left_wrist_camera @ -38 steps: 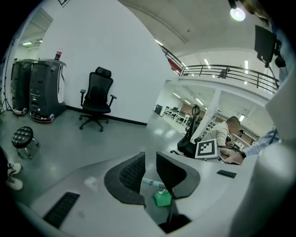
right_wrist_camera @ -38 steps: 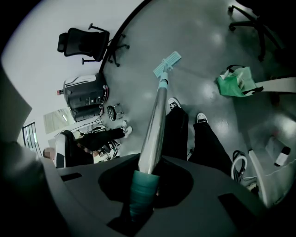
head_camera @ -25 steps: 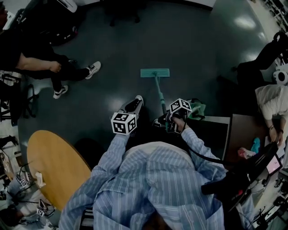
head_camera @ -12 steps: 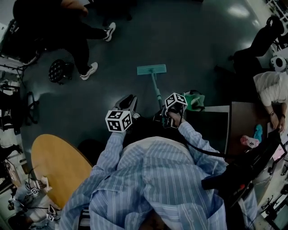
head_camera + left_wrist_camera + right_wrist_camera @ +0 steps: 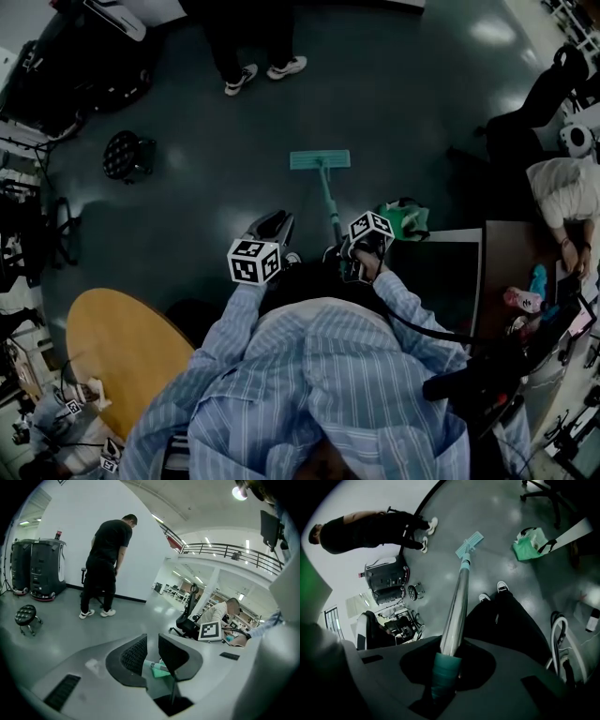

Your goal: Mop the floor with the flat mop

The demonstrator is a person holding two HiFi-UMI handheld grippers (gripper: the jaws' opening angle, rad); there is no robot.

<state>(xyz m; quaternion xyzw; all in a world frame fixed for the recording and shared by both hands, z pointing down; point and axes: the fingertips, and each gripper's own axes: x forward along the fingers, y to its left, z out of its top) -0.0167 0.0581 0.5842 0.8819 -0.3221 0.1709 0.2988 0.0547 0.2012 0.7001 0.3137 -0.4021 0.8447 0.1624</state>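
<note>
The flat mop lies with its teal head (image 5: 321, 159) on the dark floor ahead of my feet, and its pole (image 5: 330, 202) slants back to my right gripper (image 5: 354, 261). In the right gripper view that gripper (image 5: 447, 660) is shut on the teal grip of the mop handle (image 5: 444, 670), and the silver pole (image 5: 457, 604) runs out to the mop head (image 5: 468, 544). My left gripper (image 5: 272, 225) is held left of the pole, apart from it. Its jaws (image 5: 151, 656) stand slightly open with nothing between them.
A person in black (image 5: 253, 37) stands on the floor beyond the mop, also seen in the left gripper view (image 5: 108, 559). Near them is a small black stool (image 5: 127, 155). A round wooden table (image 5: 122, 356) is at my left, a green bag (image 5: 405, 220) and a dark desk (image 5: 441, 272) at my right.
The person in black has walked from the left side round to the far side of the floor. The mop head has shifted only slightly. Both grippers hold much the same places.
</note>
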